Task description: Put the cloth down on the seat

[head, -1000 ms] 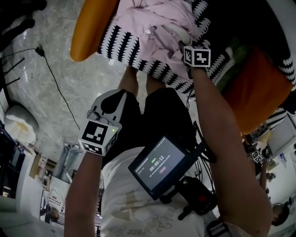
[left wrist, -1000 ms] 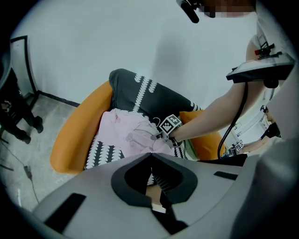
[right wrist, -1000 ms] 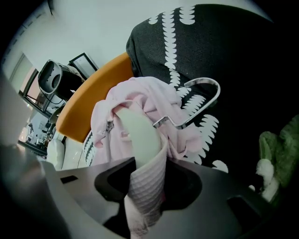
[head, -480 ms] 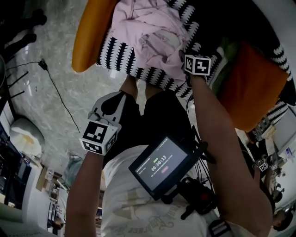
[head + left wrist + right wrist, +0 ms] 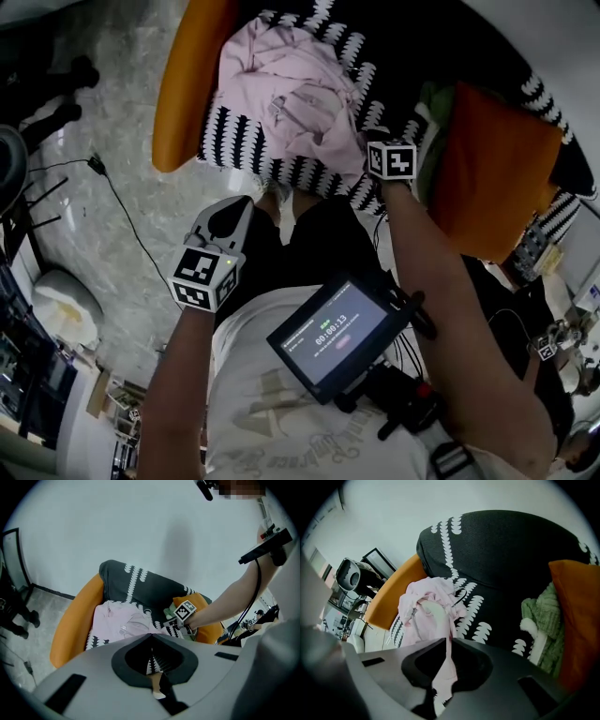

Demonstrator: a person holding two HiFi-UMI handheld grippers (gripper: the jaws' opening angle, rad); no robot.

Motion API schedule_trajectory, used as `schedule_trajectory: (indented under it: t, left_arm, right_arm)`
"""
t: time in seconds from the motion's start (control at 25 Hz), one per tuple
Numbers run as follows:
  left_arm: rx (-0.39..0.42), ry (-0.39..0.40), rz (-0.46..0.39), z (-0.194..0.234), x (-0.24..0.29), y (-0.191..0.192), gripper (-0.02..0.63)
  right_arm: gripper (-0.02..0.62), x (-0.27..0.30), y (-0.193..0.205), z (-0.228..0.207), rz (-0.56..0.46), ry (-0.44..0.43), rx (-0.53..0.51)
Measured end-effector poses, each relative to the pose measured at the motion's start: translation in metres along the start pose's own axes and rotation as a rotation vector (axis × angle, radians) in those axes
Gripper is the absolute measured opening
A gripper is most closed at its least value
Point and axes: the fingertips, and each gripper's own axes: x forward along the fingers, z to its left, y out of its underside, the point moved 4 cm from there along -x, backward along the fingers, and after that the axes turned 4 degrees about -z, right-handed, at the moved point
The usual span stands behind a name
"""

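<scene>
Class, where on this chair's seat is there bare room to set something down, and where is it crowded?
Free: the strip of seat between the pink cloth and the green cloth. Crowded: under the pink cloth, and where the green cloth lies against the cushion.

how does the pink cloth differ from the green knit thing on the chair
The pink cloth is thin, smooth, and lies crumpled in the open; the green knit is thick, ribbed, white-trimmed, and wedged against the orange cushion. Both rest on the black patterned cover.
</scene>
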Motion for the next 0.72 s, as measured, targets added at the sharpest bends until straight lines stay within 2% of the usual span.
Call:
schedule_trajectory:
  t: [0.28,0.44,0.72]
  left_arm:
    - [0.011,0.005,-0.034,0.002,-0.008,-0.014,0.012]
    - [0.014,0.007,-0.074,0.006,-0.018,-0.021,0.012]
    - [0.046,0.013,-0.131,0.007,-0.041,-0.021,0.012]
  right_arm:
    - [0.025,-0.033,-0.009,0.026,-0.038,-0.056,0.007]
    - [0.023,-0.055,-0.017,0.044,-0.061,-0.079,-0.036]
    - [0.021,-0.111,-0.034,0.072,-0.186,-0.098,-0.077]
